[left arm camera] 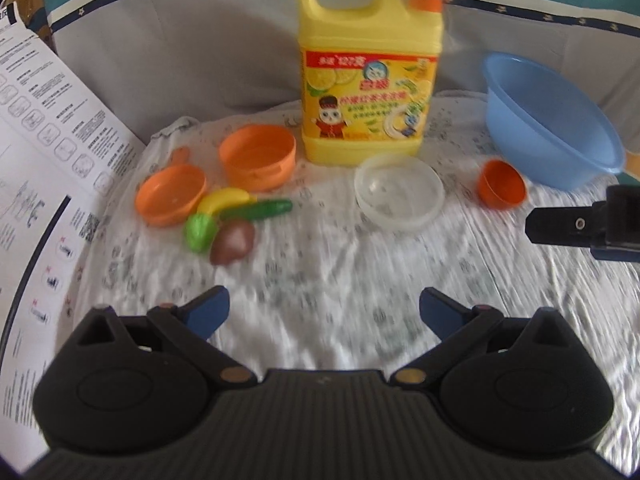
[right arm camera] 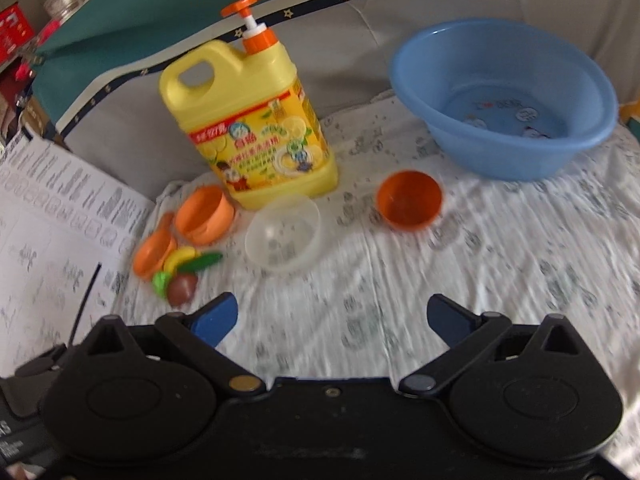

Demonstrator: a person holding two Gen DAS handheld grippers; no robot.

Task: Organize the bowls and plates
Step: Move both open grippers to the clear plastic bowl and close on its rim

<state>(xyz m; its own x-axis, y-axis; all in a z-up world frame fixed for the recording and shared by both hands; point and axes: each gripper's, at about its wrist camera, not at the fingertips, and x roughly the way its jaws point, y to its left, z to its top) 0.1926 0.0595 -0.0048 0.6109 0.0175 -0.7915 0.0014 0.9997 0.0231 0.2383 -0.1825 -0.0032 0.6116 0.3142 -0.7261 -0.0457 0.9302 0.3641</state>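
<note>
Left gripper: spread wide with nothing held, hovering over the bare cloth short of all the dishes.
Right gripper: likewise released and empty, hovering above the cloth; its tip is seen at the right edge of the left wrist view.
Clear bowl: set upright at mid-cloth, just in front of the detergent jug, apart from the other dishes.
Small orange bowl: tipped toward the cameras, between the clear bowl and the blue basin, touching neither.
Orange pot and orange pan: placed at the left, the pan just beside the toy banana, cucumber, green piece and brown piece.
Progress: judged not yet begun, since nothing is stacked or gathered.
Risk, jug: the tall jug could be knocked over if the clear bowl is approached from too far behind.
Risk, thin rim: the light clear bowl may be pushed along the cloth rather than pinched if only one finger meets it first.
Risk, tilted bowl: the small orange bowl could be rolled away by a glancing touch.
Risk, cloth: the wrinkled cloth may be snagged and dragged, shifting everything on it.
Risk, toys: the toy food could be scattered when the pan is lifted.
Risk, blur: both views are smeared, so fine rim positions cannot be judged well.
</note>
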